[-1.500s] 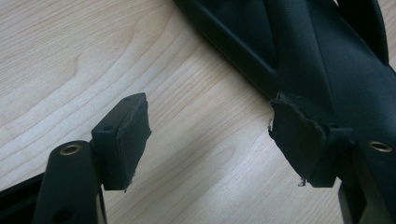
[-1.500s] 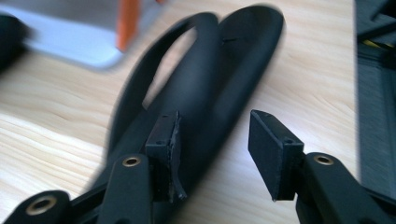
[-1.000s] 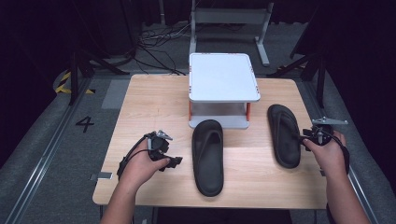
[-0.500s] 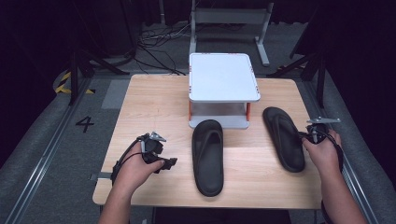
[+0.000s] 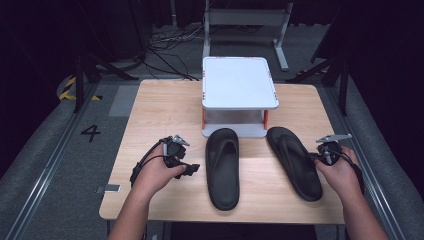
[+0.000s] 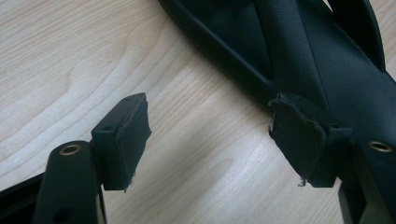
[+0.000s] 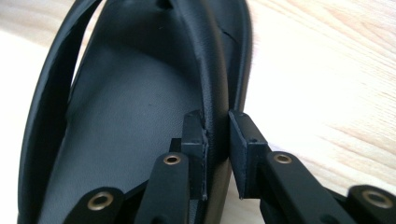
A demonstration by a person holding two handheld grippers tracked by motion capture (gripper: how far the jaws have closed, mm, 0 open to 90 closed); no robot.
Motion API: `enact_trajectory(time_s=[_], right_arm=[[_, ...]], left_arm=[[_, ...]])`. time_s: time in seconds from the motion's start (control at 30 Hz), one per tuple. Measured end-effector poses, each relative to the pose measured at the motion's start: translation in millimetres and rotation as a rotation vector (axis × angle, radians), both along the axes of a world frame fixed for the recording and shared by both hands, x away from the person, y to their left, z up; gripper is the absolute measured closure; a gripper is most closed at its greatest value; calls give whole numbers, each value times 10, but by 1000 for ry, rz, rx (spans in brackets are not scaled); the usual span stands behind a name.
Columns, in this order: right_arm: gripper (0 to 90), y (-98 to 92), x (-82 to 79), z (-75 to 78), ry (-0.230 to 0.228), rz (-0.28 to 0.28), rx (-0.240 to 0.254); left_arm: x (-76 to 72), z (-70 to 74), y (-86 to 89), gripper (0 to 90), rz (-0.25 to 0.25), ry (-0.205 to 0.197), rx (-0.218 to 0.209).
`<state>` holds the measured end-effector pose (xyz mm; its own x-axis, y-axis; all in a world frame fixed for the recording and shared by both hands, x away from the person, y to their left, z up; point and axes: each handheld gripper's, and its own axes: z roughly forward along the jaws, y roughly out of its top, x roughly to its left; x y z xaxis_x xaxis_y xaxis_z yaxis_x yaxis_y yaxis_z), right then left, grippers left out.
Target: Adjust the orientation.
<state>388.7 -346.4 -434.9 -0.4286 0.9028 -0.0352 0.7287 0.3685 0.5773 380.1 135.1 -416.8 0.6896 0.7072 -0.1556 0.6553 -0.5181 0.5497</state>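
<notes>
Two black flip-flops lie on the wooden table (image 5: 160,115). The left flip-flop (image 5: 222,167) lies lengthwise in the middle. My left gripper (image 5: 192,169) rests just left of it, jaws open; in the left gripper view the left gripper (image 6: 212,140) has bare wood between its pads, with that flip-flop (image 6: 299,56) past the right pad. The right flip-flop (image 5: 294,162) lies slanted, toe toward the white stand. My right gripper (image 5: 316,156) is at its right side. Its jaws have just been closing, and the right gripper (image 7: 217,140) pinches the strap (image 7: 210,70) above the sole (image 7: 130,116).
A white two-level stand (image 5: 239,82) with orange posts sits at the back middle of the table, right behind the flip-flops' toes. Bare wood lies left of my left hand. Dark floor, cables and metal frames surround the table.
The right flip-flop has slid toward the near left and turned more slanted, with my right hand following it. My left hand stays about where it was.
</notes>
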Motion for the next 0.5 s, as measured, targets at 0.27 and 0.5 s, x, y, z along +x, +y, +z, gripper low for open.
enact_trajectory(time_s=[0.27, 0.5], right_arm=[[806, 5, -81, 98, 74, 0, 45], [841, 64, -151, 255, 63, 32, 148]], left_arm=[[3, -2, 9, 285, 6, 6, 4], [28, -16, 39, 285, 20, 1, 3]])
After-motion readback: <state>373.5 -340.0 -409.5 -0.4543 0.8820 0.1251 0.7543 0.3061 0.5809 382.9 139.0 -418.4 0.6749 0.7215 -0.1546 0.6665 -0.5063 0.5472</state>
